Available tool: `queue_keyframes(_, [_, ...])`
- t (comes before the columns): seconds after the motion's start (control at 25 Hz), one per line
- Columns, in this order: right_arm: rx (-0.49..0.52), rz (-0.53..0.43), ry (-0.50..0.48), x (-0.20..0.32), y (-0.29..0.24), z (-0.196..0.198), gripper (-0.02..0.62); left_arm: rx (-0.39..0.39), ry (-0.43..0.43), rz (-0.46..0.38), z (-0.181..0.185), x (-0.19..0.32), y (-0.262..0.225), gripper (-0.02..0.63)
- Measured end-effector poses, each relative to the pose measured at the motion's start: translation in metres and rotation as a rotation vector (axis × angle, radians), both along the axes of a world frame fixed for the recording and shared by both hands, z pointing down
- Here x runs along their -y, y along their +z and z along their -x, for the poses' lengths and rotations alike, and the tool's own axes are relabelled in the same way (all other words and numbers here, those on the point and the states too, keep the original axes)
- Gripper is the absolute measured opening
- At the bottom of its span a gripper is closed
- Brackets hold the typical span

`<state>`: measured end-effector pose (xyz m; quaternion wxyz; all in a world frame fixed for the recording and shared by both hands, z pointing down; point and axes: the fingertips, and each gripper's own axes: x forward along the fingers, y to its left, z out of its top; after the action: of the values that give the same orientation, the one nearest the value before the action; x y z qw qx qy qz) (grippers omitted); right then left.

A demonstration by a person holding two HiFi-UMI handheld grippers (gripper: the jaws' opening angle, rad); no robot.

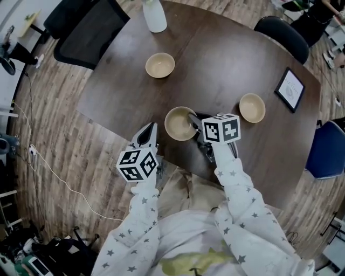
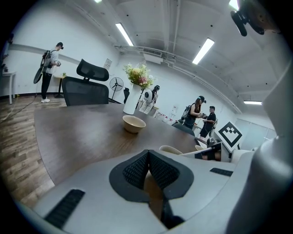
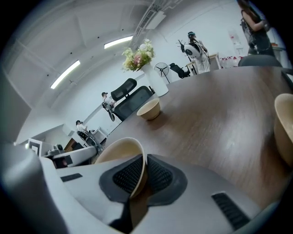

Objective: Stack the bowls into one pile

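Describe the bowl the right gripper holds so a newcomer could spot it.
On the dark table, look at the edge nearest the person. The bowl there sits left of a second bowl and nearer than a third bowl; only its rim is pinched by the right gripper.

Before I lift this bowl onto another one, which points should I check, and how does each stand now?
1. Grip: right gripper shut on the rim of the near bowl: ok.
2. Free hand: left gripper shut, holding nothing: ok.
3. Target: right bowl upright, nothing inside: ok.
4. Far bowl upright, apart from the vase: ok.
5. Grip firm enough for lifting: cannot tell.
6. One pile: not ok, all three bowls stand apart.
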<state>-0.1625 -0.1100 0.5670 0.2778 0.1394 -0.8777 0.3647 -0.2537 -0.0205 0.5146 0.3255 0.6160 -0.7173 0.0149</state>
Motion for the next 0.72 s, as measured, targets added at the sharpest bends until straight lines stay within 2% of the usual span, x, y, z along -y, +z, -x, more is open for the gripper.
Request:
queue_keyframes(0.12, [0.049, 0.018, 0.056, 0.005, -0.010, -0.003, 0.040, -0.003, 0.017, -0.018, 0.002, 0.006, -0.005, 0.025])
queue_keyframes(0.36, [0.056, 0.016, 0.215, 0.028, -0.020, -0.023, 0.040, 0.003, 0.096, -0.057, -0.001, 0.027, -0.015, 0.025])
queue_keyframes(0.72, [0.101, -0.032, 0.439, 0.059, -0.039, -0.057, 0.038, 0.025, 0.234, -0.108, -0.019, 0.059, -0.033, 0.025])
